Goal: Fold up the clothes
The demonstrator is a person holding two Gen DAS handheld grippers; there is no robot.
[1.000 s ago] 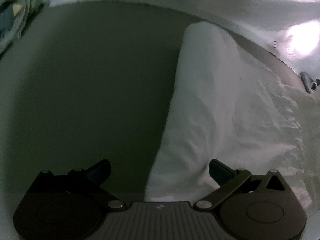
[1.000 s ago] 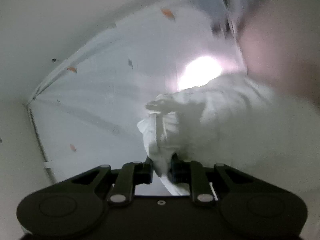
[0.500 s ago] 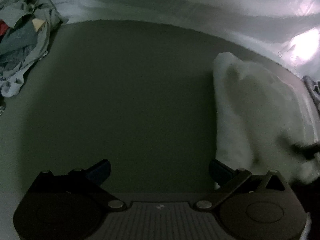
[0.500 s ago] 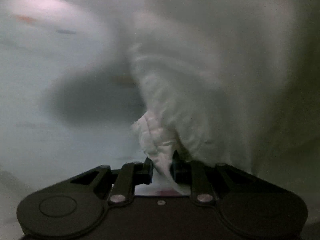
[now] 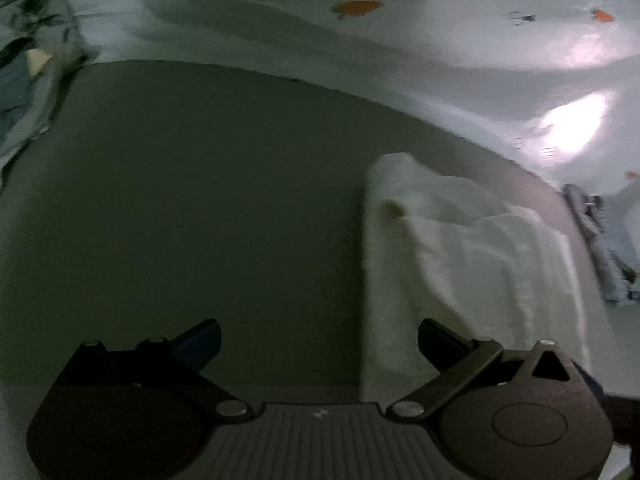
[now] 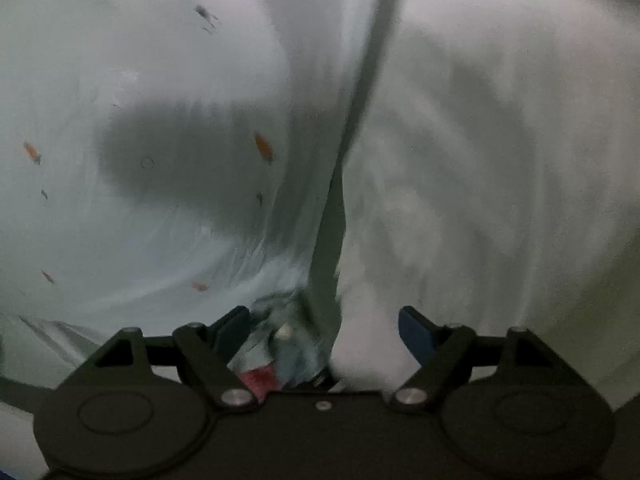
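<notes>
Cloth (image 5: 472, 264), white and soft, lies on the right part of the dark worktop (image 5: 192, 208), close to its right edge. It is folded over in a long strip, and the top layer is bunched and wrinkled. There is a small brown spot near its far end.

Your left hand-held gripper (image 5: 318, 342) has its fingers spread wide and holds nothing. Its right finger sits over the near end of the cloth, and its left finger sits over bare worktop.

Your right hand-held gripper (image 6: 324, 330) is spread wide too, with nothing pinched. The cloth (image 6: 480, 184) fills the right side of its view, very near and blurry. Between its fingers you can see a small heap of other clothes (image 6: 276, 356), blue-grey with a bit of red.

A pale sheet (image 5: 420, 60) with little orange marks lies past the worktop. One more pile of clothes (image 5: 28, 64) sits at the far left corner, well apart from the cloth. A grey-blue thing (image 5: 600, 248) lies just off the right edge; you cannot tell what it is.
</notes>
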